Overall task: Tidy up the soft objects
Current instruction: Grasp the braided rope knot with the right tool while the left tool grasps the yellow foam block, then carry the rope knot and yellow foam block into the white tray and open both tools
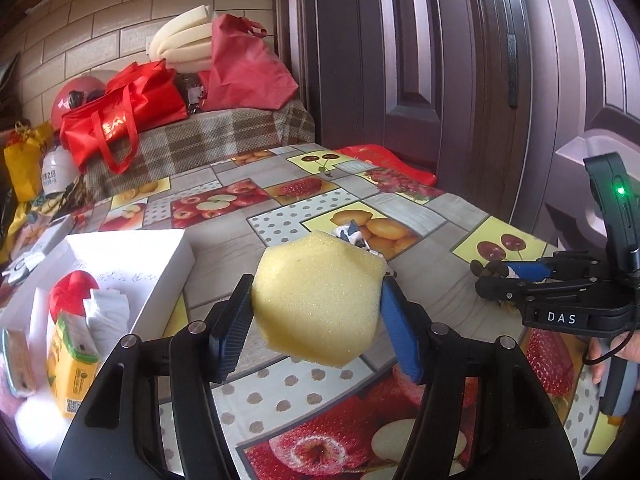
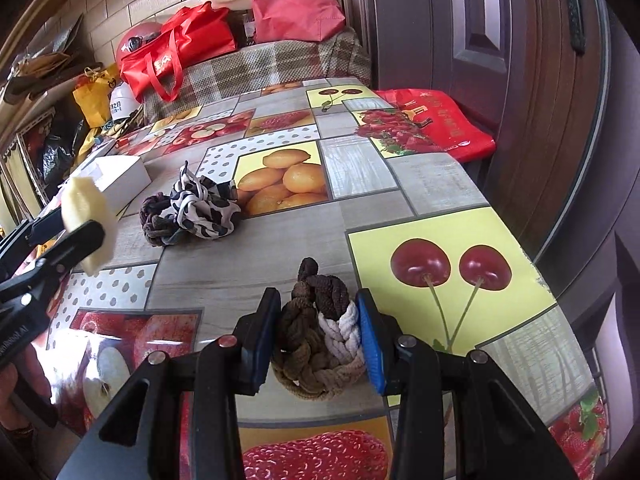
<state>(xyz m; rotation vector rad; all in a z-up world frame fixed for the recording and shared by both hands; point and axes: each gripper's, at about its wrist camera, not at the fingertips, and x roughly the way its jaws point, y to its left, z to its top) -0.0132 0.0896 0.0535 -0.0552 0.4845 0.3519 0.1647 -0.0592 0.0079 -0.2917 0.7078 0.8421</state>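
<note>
Nearest in our left wrist view, the left gripper [image 1: 316,320] pinches a pale yellow, many-sided foam sponge [image 1: 318,296] between its black and blue pads; both pads press its sides and the sponge is off the table. From our right wrist view the same sponge [image 2: 90,226] shows at the left edge, raised above the tablecloth. Our right gripper [image 2: 318,340] is clamped on a knotted rope ball of dark brown, tan and white cord [image 2: 318,336], pads tight on both sides; whether the ball touches the cloth we cannot tell. In the left view the right gripper [image 1: 490,274] sits at the far right, a dark bit of rope at its tips.

Under both lies a table with a glossy fruit-print oilcloth [image 2: 420,176]. Left of the sponge in the left view, an open white cardboard box [image 1: 168,264] holds a red rounded soft object [image 1: 74,292], a white crumpled cloth [image 1: 108,312] and a yellow-green drink carton [image 1: 72,360]; another item at the box's near left edge is too cut off to name.

Farther on the table, a black-and-white spotted fabric scrunchie [image 2: 204,208] lies touching a dark brown braided rope ring [image 2: 158,220], just beside the orange print.

Beyond the table edge, a plaid-covered bench [image 1: 208,140] carries a shiny red tote bag [image 1: 124,112], a dull red cloth bag [image 1: 248,68] and stacked cream foam strips [image 1: 184,40]. Another red printed bag [image 2: 440,124] lies at the table's far right, by a dark brown panelled door [image 1: 440,60].
</note>
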